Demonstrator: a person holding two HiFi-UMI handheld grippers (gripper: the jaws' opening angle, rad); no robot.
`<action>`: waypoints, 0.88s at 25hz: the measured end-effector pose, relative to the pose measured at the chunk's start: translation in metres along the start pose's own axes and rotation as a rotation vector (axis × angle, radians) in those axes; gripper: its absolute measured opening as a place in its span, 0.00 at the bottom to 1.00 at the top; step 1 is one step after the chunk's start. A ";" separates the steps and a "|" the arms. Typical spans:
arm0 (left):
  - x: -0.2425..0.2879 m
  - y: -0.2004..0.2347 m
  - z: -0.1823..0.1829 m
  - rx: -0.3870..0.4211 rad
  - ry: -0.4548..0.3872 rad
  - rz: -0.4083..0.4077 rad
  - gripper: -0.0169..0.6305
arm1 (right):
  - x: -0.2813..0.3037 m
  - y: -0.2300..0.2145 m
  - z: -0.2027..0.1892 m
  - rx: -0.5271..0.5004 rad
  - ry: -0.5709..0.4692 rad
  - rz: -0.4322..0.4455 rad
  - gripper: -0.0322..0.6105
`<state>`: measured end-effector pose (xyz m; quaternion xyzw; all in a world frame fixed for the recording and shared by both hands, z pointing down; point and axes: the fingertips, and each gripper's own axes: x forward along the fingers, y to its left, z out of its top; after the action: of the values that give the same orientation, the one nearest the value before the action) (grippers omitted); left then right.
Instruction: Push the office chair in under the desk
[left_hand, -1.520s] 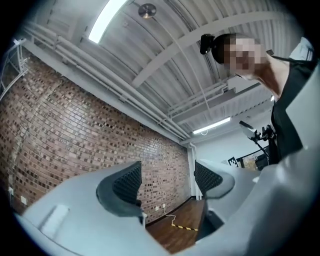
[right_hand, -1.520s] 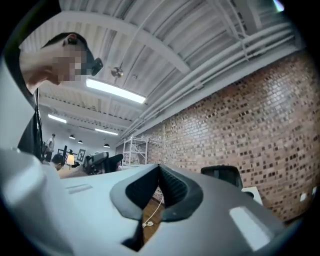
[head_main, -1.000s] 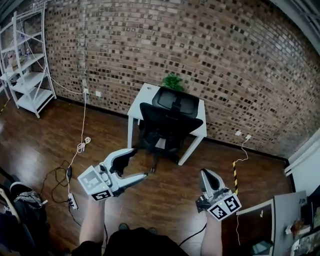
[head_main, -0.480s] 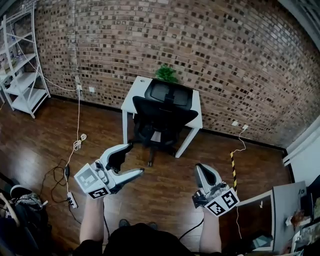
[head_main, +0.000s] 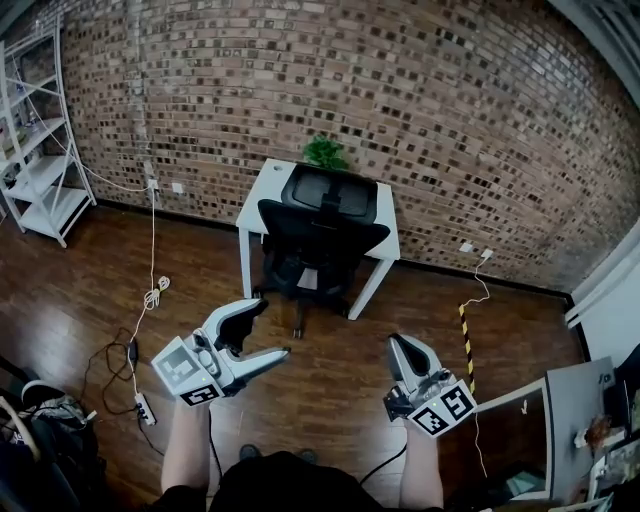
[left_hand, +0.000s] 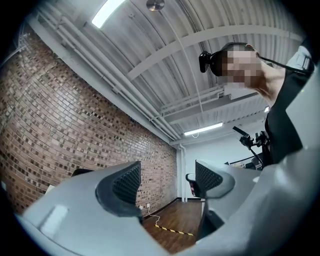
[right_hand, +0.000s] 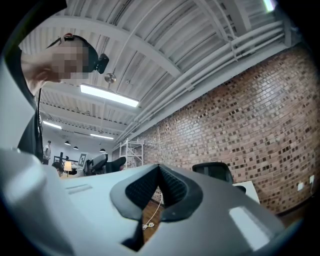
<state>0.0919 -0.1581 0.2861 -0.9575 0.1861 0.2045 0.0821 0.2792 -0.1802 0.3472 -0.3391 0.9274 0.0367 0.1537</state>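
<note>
The office chair (head_main: 320, 240) sits at the white bench (head_main: 266, 182), well apart from both grippers. The left gripper (head_main: 272, 327) has its jaws apart and empty; the right gripper (head_main: 397, 346) has its jaws together. Best to walk up and push the backrest squarely.

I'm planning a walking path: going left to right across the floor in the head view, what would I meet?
Shelf → cable coil → office chair → yellow-black strip
</note>
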 end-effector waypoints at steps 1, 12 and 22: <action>0.002 -0.001 0.001 0.000 -0.001 -0.001 0.70 | -0.001 -0.001 0.002 -0.001 0.001 -0.001 0.05; 0.006 -0.001 0.000 -0.001 0.003 0.000 0.70 | 0.001 0.000 0.002 -0.015 0.015 0.010 0.05; 0.007 -0.005 -0.009 -0.009 0.010 0.013 0.70 | -0.009 -0.001 -0.001 -0.015 0.023 0.016 0.05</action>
<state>0.1031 -0.1574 0.2917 -0.9576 0.1919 0.2011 0.0756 0.2862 -0.1761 0.3514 -0.3331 0.9315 0.0411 0.1400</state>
